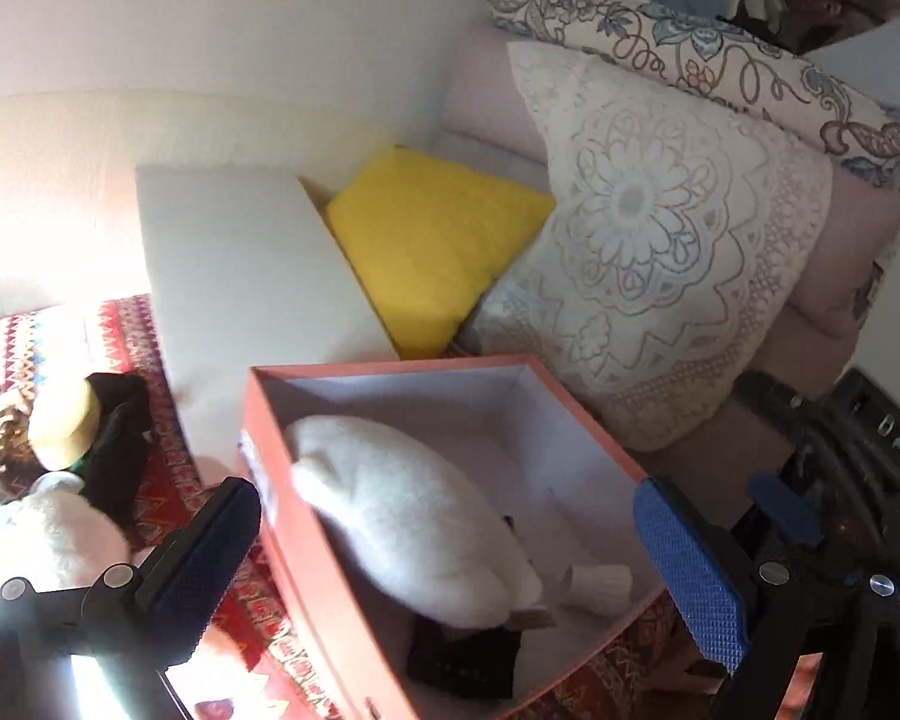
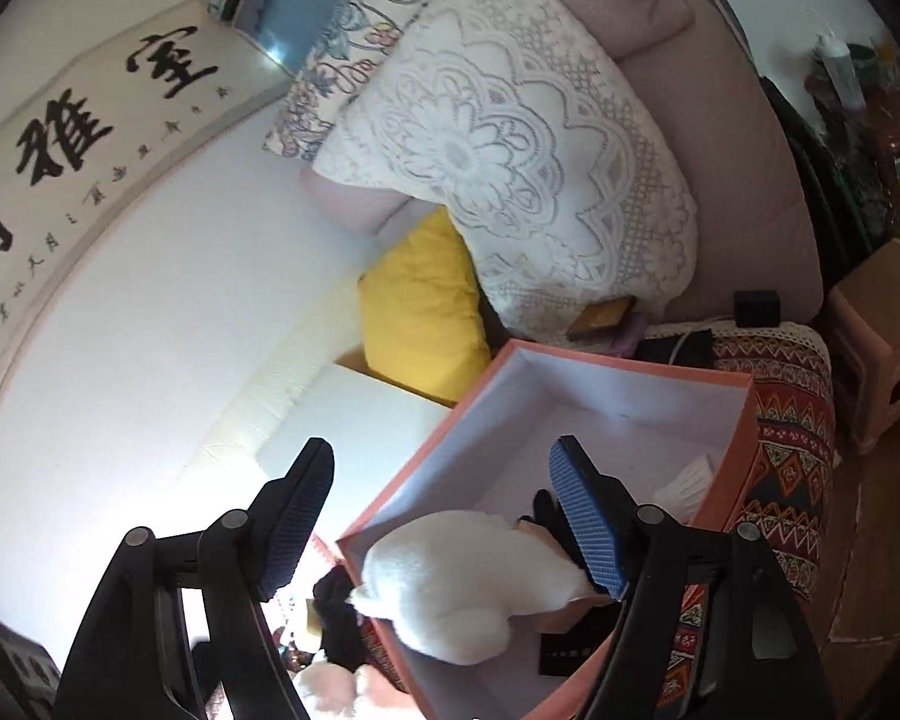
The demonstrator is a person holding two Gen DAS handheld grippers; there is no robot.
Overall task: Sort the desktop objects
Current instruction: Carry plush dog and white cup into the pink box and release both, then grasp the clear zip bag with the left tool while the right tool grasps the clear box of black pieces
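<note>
Both my left tongs (image 1: pixel 450 570) and right tongs (image 2: pixel 444 516) hang apart, empty, over the orange box (image 1: pixel 306 546), where 1 white plush (image 1: pixel 414 528) already lies. I judge the risk is clipping the box wall and shoving it along the patterned cloth (image 1: pixel 144 354). Only the left view shows the plush toys (image 1: pixel 60 480) waiting outside, left of the box.

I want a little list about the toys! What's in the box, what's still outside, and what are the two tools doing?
box: orange box, open, on a patterned cloth
inside: white plush toy, a small dark item
outside, beside box: another white plush, a black plush with a tan part
left tool: open, empty
right tool: open, empty, above box
behind: yellow cushion, lace pillow
</note>
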